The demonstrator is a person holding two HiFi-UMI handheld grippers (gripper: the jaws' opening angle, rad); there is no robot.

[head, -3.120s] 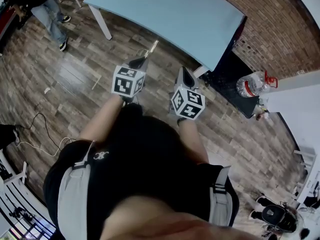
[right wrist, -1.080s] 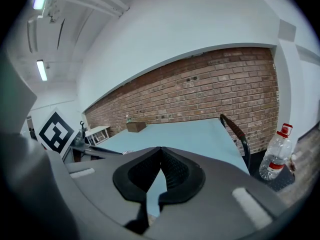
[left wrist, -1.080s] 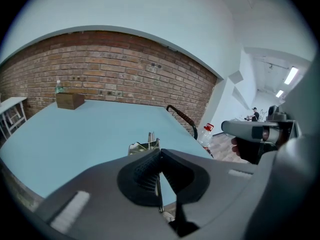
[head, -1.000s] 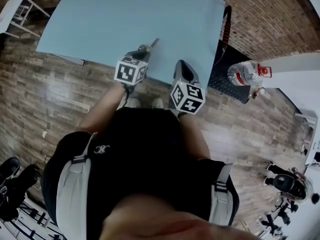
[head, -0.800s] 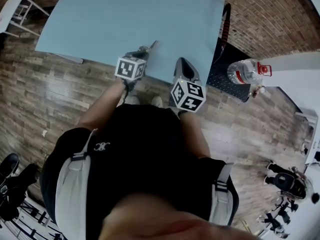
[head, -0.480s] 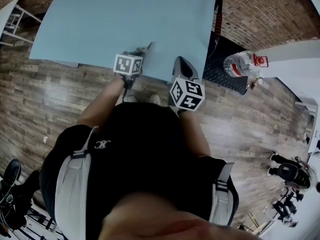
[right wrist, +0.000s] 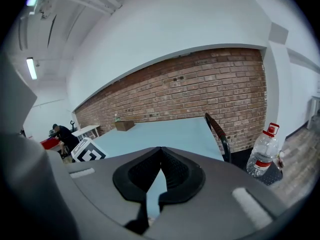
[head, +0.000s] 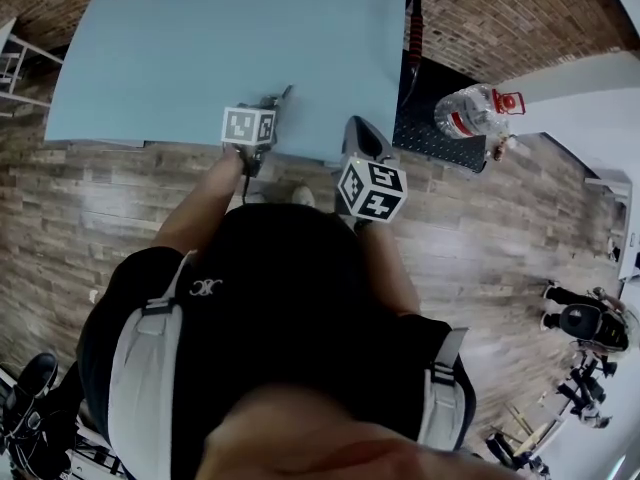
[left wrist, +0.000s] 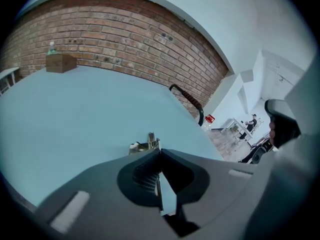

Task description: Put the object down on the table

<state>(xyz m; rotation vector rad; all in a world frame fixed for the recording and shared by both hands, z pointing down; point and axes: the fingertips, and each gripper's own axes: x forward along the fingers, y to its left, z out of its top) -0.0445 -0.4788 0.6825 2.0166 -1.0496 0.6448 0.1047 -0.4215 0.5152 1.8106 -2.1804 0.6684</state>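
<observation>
Both clamped: left hand-held gripper (left wrist: 159, 152) pinches a metal object (left wrist: 148, 142) over the bench (head: 200, 48), right hand-held gripper (right wrist: 161, 149) pressed together.

From my station I saw a wood-plank floor (head: 80, 218) running up to a red brick wall (head: 500, 18). A black platform cart (head: 430, 133) sat near the bricks, its curved handle (head: 410, 18) wrapped in a red-and-black grip. A large clear water bottle (head: 468, 113) with a red cap stood at the cart's edge. Far off by the wall I made out a brown box (left wrist: 61, 62) with a small bottle (left wrist: 51, 48) beside it. A person in dark clothes (head: 578, 320) was well apart from all this, too small to tell more.
</observation>
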